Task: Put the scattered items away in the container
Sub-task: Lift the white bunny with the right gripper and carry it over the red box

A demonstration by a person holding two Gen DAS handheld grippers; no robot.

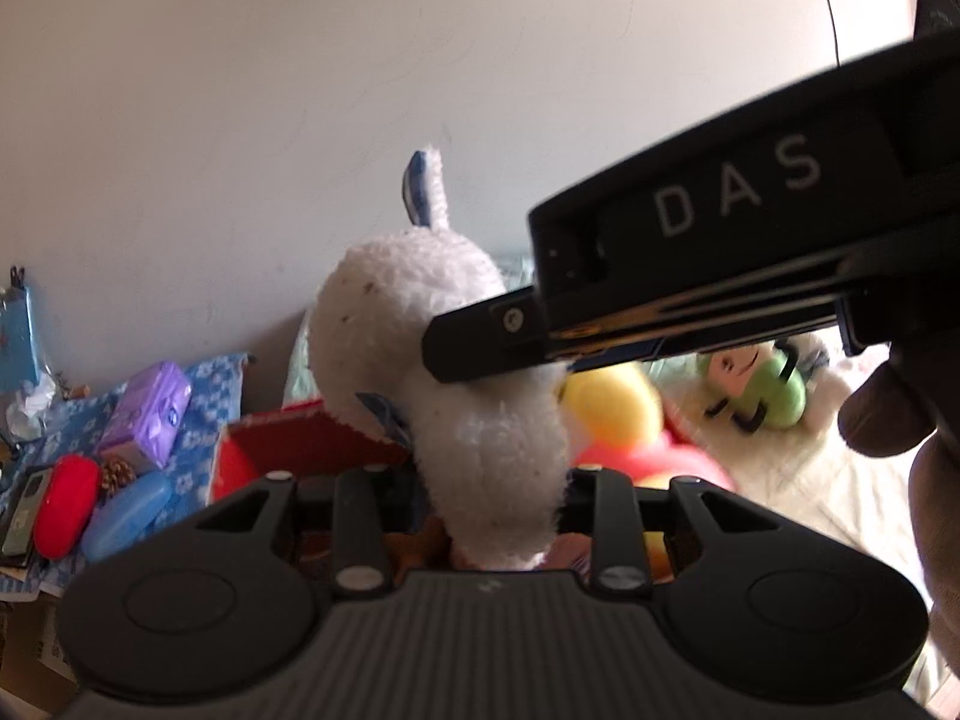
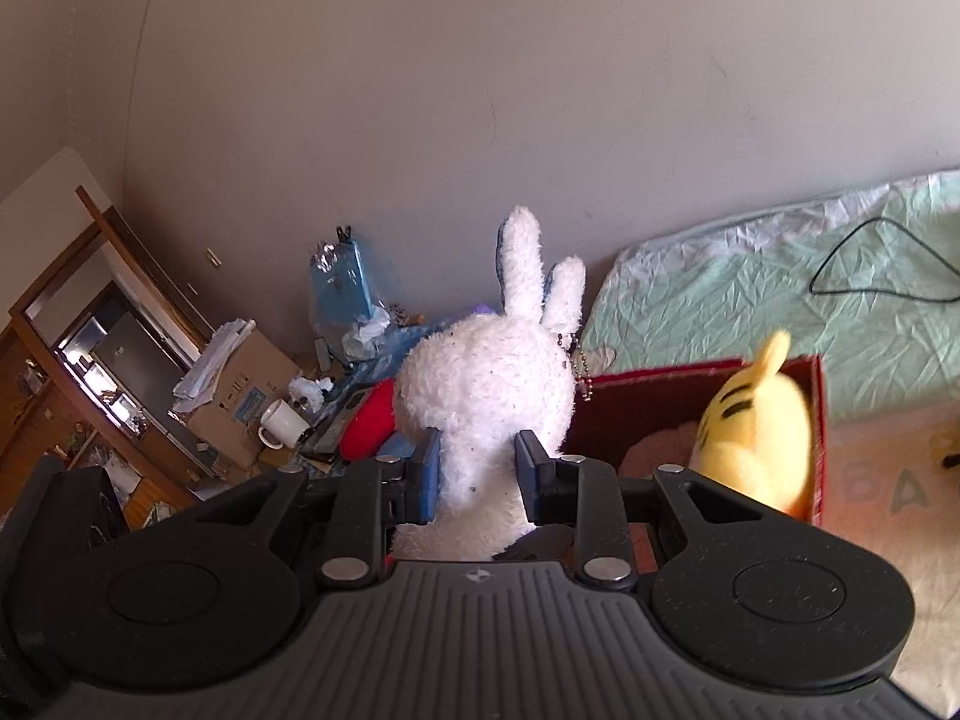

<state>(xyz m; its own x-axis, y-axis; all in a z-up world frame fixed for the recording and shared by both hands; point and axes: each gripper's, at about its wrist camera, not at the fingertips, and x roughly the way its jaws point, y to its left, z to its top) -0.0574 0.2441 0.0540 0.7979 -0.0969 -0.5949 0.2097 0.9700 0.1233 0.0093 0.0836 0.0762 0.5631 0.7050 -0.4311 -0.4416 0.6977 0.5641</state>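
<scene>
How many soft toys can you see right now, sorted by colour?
White: 1, the white rabbit
Yellow: 1, the yellow toy in the red box
Green: 1, the green toy lying on the pale bedding
Total: 3
A blurred red shape beside the yellow one is too unclear to count.

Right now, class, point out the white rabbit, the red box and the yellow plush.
White rabbit (image 2: 486, 384): right wrist view, back of head.
Red box (image 2: 648, 387): right wrist view, far wall.
Yellow plush (image 2: 756, 438): right wrist view, body.
</scene>
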